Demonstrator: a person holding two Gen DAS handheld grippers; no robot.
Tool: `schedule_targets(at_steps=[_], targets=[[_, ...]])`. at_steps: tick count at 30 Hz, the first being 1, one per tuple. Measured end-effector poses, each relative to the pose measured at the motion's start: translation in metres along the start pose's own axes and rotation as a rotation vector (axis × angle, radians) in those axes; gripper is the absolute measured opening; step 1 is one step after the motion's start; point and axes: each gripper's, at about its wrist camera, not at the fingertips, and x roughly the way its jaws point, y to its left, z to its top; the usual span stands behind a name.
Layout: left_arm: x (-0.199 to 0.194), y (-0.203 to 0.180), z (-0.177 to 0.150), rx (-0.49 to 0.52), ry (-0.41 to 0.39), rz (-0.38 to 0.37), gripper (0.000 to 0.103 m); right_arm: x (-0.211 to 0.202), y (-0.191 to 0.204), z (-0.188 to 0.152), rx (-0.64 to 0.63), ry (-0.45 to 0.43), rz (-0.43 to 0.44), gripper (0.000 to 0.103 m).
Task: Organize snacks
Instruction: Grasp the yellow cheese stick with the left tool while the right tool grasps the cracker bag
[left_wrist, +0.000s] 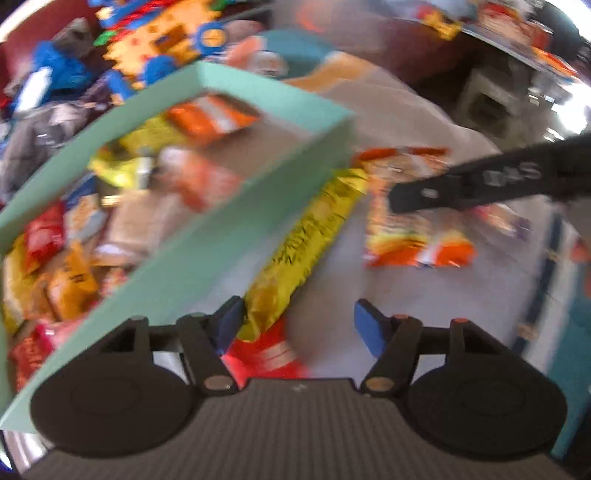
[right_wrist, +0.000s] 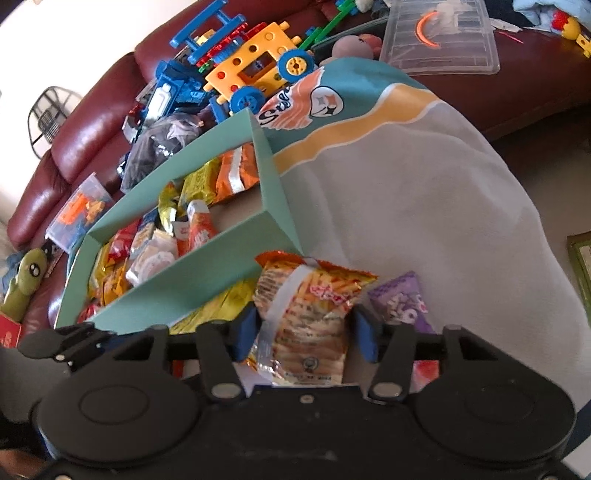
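Observation:
A mint green box lies on a grey cloth and holds several snack packets. My left gripper is open over a long yellow packet beside the box; the view is blurred. My right gripper is open, with its blue pads on either side of an orange snack bag, and I cannot tell if they touch it. That bag also shows in the left wrist view, under the right gripper's black finger. A purple packet lies to its right.
The grey, teal and yellow cloth covers the work surface. Behind it a dark red sofa carries plastic toys, a clear lid and a green plush. A red packet lies under the left gripper.

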Motion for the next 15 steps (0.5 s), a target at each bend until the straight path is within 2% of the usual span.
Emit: schedule_targets(at_steps=[2, 4, 6, 8, 12, 13, 14, 15], targets=[[-0.006, -0.007, 0.001, 0.017, 0.009, -0.062, 0.063, -0.004, -0.006, -0.002, -0.022, 0.015, 0.009, 0.052], [-0.012, -0.006, 0.003, 0.006, 0.003, -0.082, 0.062, -0.008, -0.012, -0.002, -0.046, 0.031, 0.022, 0.052], [-0.017, -0.003, 0.009, -0.001, -0.026, -0.048, 0.063, -0.012, -0.017, 0.0, -0.064, 0.046, 0.025, 0.052], [-0.015, 0.0, 0.018, 0.0, -0.039, -0.01, 0.065, -0.016, -0.021, 0.001, -0.048, 0.043, 0.01, 0.057], [0.011, -0.008, 0.034, 0.045, -0.008, 0.009, 0.064, -0.018, -0.021, -0.002, 0.004, 0.026, -0.011, 0.063], [0.019, -0.012, 0.036, 0.064, 0.007, 0.006, 0.061, -0.019, -0.02, -0.003, 0.021, 0.02, -0.017, 0.065], [0.025, -0.019, 0.035, 0.085, 0.019, -0.002, 0.052, -0.02, -0.019, -0.004, 0.034, 0.014, -0.021, 0.067], [0.023, -0.023, 0.034, 0.094, 0.0, -0.011, 0.032, -0.021, -0.018, -0.007, 0.048, 0.006, -0.026, 0.068]])
